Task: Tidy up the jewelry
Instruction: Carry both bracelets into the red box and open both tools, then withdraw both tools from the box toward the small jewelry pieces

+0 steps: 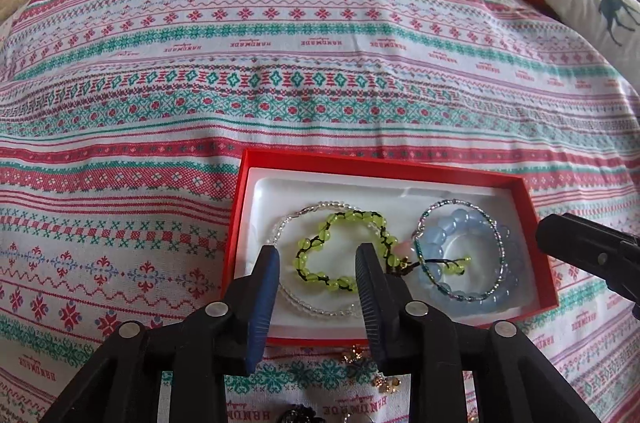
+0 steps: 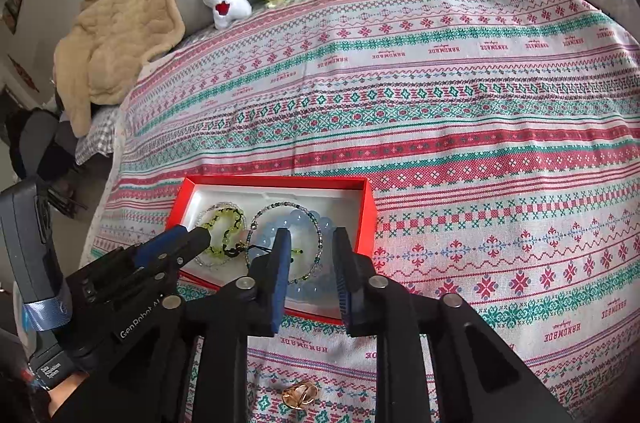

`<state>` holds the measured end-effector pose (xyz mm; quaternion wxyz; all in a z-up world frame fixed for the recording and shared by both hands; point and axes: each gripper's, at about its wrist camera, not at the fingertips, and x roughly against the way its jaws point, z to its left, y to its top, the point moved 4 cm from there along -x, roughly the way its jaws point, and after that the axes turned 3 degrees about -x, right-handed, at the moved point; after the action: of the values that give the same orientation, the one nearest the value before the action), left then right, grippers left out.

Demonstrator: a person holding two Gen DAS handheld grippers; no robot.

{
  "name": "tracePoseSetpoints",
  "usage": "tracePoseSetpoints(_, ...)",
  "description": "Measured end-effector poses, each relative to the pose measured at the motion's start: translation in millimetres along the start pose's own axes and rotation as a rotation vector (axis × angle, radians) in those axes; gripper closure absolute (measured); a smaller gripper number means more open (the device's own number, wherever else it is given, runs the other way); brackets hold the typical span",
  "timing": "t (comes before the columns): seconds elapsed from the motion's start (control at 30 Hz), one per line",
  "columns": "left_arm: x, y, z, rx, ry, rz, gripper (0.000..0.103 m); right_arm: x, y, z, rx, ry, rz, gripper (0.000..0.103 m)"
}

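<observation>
Now the green bead bracelet [image 1: 340, 255] lies in the red box [image 1: 376, 163] by the bedspread's [image 1: 280, 63] near edge, blue bead bracelet [image 1: 460, 255] beside it; left gripper [image 1: 318, 255] hovers parted and empty over the green one, right gripper [image 2: 310, 239] likewise above the blue.

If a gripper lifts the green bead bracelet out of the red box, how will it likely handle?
The green bracelet is probably floppy: its beads sit on knotted black cord and it lies in a bent, uneven loop. Its tail crosses the blue bracelet, so lifting may snag or drag that one. It looks light, and the round, glossy beads could slip between flat pads.
</observation>
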<state>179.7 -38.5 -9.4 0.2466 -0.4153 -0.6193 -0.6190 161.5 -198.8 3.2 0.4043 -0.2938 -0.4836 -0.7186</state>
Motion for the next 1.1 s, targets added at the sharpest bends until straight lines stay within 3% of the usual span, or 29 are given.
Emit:
tracePoseSetpoints(0.3, 27.2, -11.3, -4.6, -0.026, -0.007, -0.022, 0.04, 30.2, -8.5, 1.0, 0.008, 0.022, -0.031, 0.05)
tracePoseSetpoints(0.37, 32.7, -14.7, -3.9, -0.022, -0.011, -0.025, 0.03, 36.3, -11.3, -0.3, 0.014, 0.019, -0.037, 0.048)
tracePoseSetpoints(0.57, 44.2, -27.6, -0.1, -0.046, 0.004, -0.018, 0.019, 46.2, -23.1, -4.7, 0.038, -0.013, -0.032, 0.043)
tracePoseSetpoints(1.1, 51.3, -78.6, 12.7, -0.117, 0.016, 0.078, 0.014, 51.6, -81.2, -3.7, 0.164, -0.097, 0.039, 0.034)
